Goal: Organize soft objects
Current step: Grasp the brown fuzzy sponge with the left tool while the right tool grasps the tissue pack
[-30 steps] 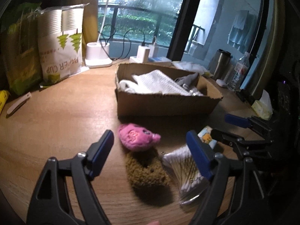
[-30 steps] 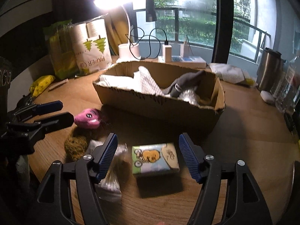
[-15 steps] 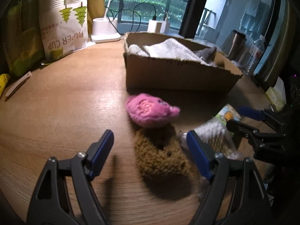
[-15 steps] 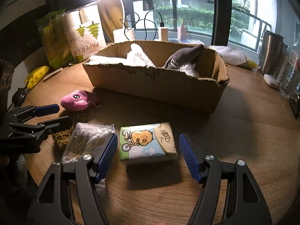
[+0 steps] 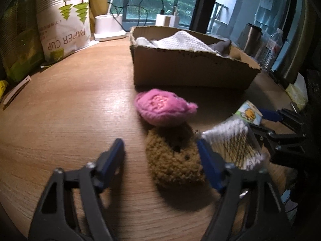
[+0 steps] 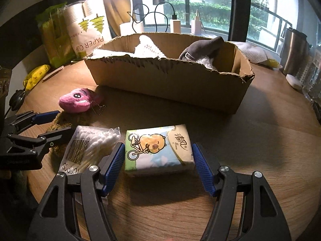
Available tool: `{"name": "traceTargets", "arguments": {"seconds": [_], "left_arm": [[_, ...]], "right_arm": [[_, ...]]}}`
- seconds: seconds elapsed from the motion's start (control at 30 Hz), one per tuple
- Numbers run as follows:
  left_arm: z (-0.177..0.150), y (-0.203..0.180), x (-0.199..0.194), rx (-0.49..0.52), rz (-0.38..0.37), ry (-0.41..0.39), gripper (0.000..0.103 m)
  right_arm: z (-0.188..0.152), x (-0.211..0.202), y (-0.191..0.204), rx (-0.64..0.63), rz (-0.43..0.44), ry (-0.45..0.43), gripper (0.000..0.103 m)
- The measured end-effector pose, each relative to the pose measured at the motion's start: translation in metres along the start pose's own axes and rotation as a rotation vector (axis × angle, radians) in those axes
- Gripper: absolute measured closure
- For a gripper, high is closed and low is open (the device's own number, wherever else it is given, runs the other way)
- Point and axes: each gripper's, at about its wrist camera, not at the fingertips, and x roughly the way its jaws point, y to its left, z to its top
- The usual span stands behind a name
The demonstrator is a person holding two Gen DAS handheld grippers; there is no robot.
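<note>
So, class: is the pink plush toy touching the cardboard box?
Apart. In the left wrist view, a strip of bare wooden table separates the pink plush toy from the cardboard box.

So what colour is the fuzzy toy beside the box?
Pink. The fuzzy toy shows best in the right wrist view, with its little face.
</note>
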Motion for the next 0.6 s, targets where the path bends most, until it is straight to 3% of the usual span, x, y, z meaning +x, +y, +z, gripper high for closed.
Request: {"name": "traceTargets", "arguments": {"seconds": [0.1,0.17,0.6], "left_arm": [[0.000,-0.003,-0.001,0.009,-0.023,0.003,0.052],[-0.001,-0.006,-0.003,0.016,-0.034,0.001,0.056],[0.010,-0.016,-0.037,0.036,-0.088,-0.094,0.060]], "right_arm": [[-0.001,-0.001,0.001,-0.002,-0.001,0.001,0.033],[-0.002,-0.003,0.001,-0.006,-0.001,-0.005,0.033],[0.002,-0.025,-0.001,0.000,-0.017,-0.057,0.034]]}}
